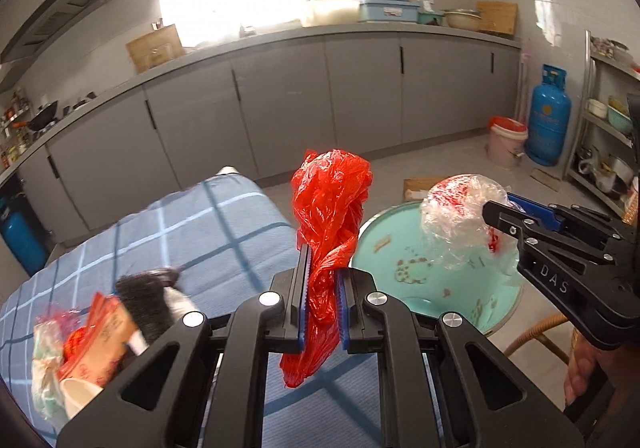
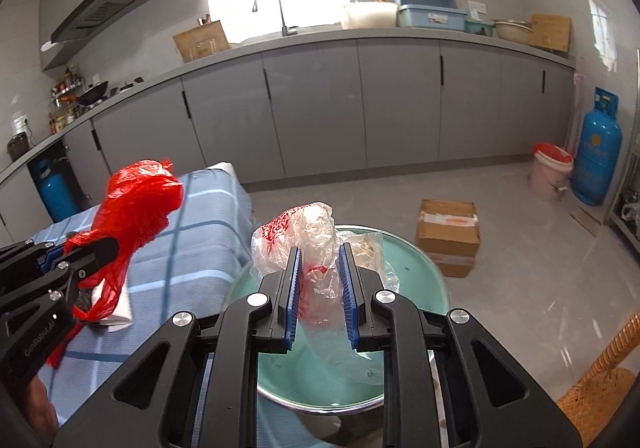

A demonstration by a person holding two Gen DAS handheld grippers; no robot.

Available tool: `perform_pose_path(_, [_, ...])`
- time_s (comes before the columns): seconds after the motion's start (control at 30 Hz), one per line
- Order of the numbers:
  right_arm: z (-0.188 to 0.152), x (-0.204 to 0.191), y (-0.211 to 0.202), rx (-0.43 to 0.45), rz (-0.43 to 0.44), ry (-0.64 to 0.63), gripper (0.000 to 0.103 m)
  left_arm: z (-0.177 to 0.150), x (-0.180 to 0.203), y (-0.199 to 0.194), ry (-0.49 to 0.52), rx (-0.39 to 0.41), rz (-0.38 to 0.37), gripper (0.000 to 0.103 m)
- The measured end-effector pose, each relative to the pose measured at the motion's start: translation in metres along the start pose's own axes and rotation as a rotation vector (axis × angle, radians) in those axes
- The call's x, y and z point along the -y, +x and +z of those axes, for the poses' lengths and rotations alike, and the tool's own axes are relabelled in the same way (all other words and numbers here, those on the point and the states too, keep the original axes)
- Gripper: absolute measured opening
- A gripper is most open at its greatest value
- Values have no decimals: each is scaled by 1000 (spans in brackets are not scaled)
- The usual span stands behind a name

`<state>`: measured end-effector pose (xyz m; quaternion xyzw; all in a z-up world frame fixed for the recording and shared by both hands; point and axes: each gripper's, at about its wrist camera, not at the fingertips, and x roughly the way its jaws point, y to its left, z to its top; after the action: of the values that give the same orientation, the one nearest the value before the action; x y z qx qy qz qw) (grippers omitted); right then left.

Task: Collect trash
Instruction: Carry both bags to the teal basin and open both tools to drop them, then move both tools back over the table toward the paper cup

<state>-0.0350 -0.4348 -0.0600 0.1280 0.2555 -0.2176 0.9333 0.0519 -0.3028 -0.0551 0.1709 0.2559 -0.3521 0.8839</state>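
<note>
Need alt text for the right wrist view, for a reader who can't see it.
The right gripper clamps a clear plastic bag above a green basin. At left, the left gripper holds a red plastic bag over a blue checked cloth.

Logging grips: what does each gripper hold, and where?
Left gripper: red plastic bag, pinched mid-length. Right gripper: clear plastic bag, pinched mid-length.

2 plastic bags [image 1: 332,208], 2 gas cyl. [image 2: 596,152], 1 basin [image 2: 416,268], 1 box [image 2: 448,236]

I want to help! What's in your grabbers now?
Left gripper shut on red plastic bag. Right gripper shut on clear plastic bag. Nothing blocking.
</note>
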Motion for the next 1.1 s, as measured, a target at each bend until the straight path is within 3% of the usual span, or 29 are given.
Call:
perform_pose_path(0.23, [-4, 18, 17, -23, -38, 19, 25, -1, 22, 40, 17, -48, -86, 17])
perform_pose_path(0.27, [-5, 20, 19, -27, -38, 22, 28, -3, 26, 44, 23, -55, -91, 26])
perform_pose_path(0.3, [-5, 23, 22, -29, -41, 23, 30, -5, 28, 48, 31, -57, -94, 46])
perform_pose_path(0.37, [-6, 28, 26, -27, -53, 30, 48, -8, 29, 50, 36, -50, -79, 71])
perform_pose_path(0.43, [-6, 31, 28, -27, -57, 43, 50, -10, 29, 50, 43, -50, -84, 73])
perform_pose_path(0.53, [-6, 34, 25, -18, -63, 53, 63, -14, 22, 48, 46, -54, -63, 80])
perform_pose_path(0.7, [-2, 30, 17, -5, -61, 57, 64, -21, -2, 29, 27, -33, 17, 93])
perform_pose_path(0.87, [5, 10, 6, 18, -34, 44, 68, -32, -34, -3, -7, -15, 109, 96])
perform_pose_path(1.1, [2, -47, -12, 18, 43, -18, 71, -55, -77, -53, -28, 7, 233, 97])
